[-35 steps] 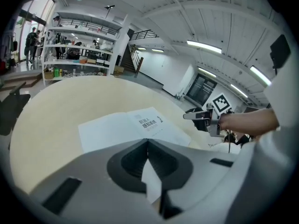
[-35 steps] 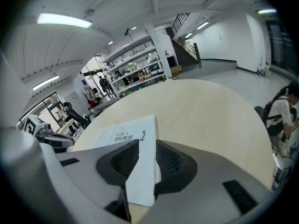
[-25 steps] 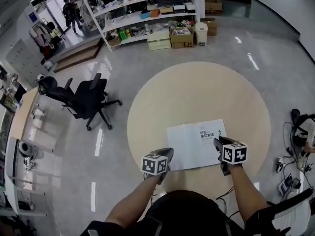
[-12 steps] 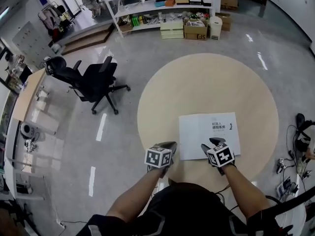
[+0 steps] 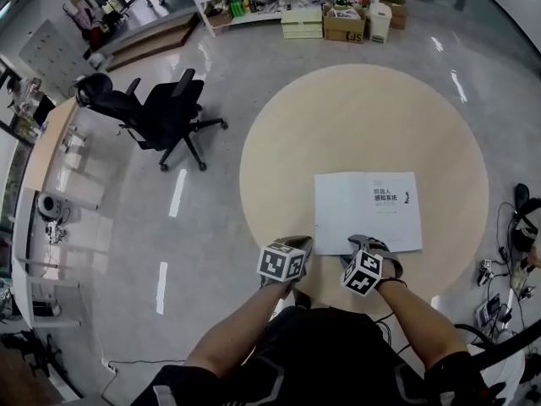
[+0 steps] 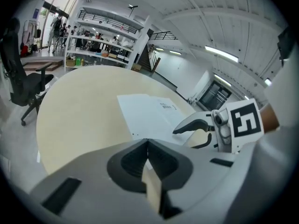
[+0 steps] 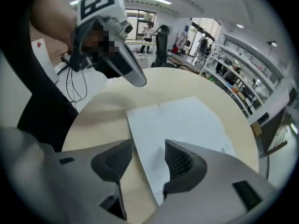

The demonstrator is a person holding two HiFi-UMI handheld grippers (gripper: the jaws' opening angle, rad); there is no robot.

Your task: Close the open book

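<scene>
White paper, light and floppy, we judge. Head view: the book (image 5: 368, 212) lies flat by the tabletop's (image 5: 338, 117) near edge. Left gripper view: our left hand-held gripper (image 6: 147, 146) is closed, empty. Right gripper view: right hand-held gripper (image 7: 147, 160), jaws just opened, straddles the book's edge; we'd pinch there.

On the round table (image 5: 355, 117) I see free room on every side of the book (image 5: 363, 214), the only thing lying there; the office chair (image 5: 165, 112) stands well apart on the floor (image 5: 211, 218), at the left.
</scene>
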